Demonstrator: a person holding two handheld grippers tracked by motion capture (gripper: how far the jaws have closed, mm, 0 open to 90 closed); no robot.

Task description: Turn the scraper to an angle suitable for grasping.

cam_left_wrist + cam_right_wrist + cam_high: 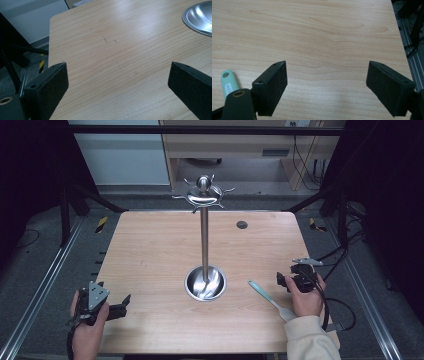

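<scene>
Though flat, spatula (270,300) diagonal (handle far-left).

Table (150,255): light wood, fine brown grain, with a small dark round insert (242,224) near the far edge. Utensil stand (204,240): polished silver metal throughout, its dished base (200,17) mirror-bright. Spatula (270,300): pale mint-green handle (228,82), whitish-grey blade. Left gripper (122,306) and right gripper (281,281): black jaws, each with a grey three-cornered plate. Sleeve (310,340): cream. Floor markers (101,224): yellow and black stripes.
</scene>
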